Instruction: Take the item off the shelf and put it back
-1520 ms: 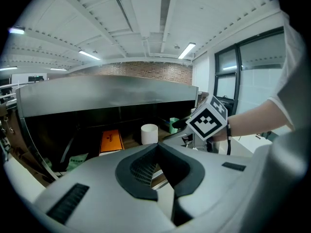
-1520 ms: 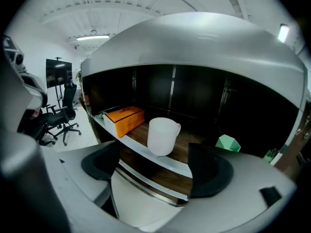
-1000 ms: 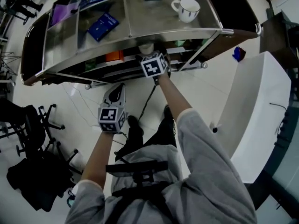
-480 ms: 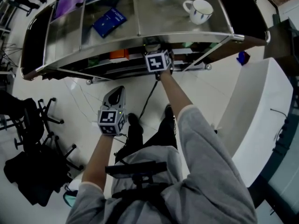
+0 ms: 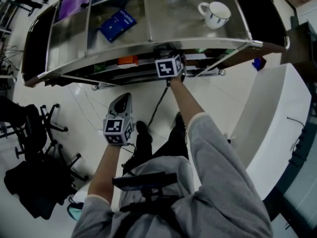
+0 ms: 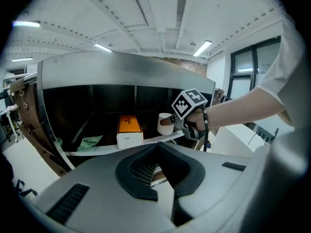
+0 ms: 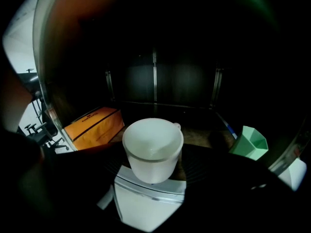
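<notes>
A plain white cup [image 7: 152, 147] stands at the front edge of the steel shelf unit's [image 5: 208, 37] lower level. My right gripper [image 7: 153, 154] reaches under the top shelf. Its jaws have just been closing, with the cup between them. In the dark right gripper view they lie against the cup's sides. The left gripper view shows the same cup [image 6: 164, 123] beside the right gripper's marker cube [image 6: 188, 103]. My left gripper [image 5: 122, 103] hangs lower, in front of the shelf, shut and empty.
The lower level also holds an orange box [image 6: 129, 125], a green packet [image 6: 90, 142] and a green folded container [image 7: 249, 142]. On top lie a striped mug [image 5: 215, 14] and a blue book [image 5: 116, 25]. Office chairs [image 5: 44, 133] stand left, a white counter [image 5: 270, 113] right.
My right gripper has pushed further in under the top shelf, and the cup no longer shows beyond it in the head view. The left gripper has sunk slightly.
</notes>
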Motion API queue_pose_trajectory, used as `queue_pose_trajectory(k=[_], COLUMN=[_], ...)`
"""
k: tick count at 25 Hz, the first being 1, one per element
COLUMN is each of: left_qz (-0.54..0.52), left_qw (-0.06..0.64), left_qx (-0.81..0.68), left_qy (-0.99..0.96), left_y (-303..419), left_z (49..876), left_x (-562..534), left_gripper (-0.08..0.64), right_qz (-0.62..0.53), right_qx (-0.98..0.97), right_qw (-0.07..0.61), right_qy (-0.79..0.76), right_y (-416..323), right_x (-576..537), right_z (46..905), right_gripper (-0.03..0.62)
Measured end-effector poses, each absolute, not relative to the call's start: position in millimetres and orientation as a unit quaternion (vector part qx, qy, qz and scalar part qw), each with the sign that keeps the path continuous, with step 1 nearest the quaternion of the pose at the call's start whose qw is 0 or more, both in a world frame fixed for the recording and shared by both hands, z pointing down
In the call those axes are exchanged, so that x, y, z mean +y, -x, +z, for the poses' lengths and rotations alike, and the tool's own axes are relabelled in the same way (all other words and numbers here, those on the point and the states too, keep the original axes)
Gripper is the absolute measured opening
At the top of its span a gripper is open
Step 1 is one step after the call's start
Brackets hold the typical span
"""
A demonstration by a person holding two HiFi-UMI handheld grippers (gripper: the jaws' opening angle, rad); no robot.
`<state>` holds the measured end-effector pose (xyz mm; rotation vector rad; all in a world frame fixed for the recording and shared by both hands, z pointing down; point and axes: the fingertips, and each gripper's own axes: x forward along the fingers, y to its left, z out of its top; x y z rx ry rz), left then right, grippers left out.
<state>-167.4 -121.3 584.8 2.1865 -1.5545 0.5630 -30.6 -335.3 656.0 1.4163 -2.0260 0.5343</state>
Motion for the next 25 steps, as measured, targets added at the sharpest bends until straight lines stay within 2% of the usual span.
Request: queue_pose_trajectory(k=[25], left_qz=[0.184], left_qw=[0.202], left_qx=[-0.558], left_qy=[-0.783], left_y=[165], left_z=[583], left_x=[-131], left_gripper=[0.006], right_qz=[0.194], right_qx=[-0.776], right_qw=[0.296], right_qy=[-0.521], right_y=[24], right_x=[-314], right_z=[646], right_gripper=[0.369])
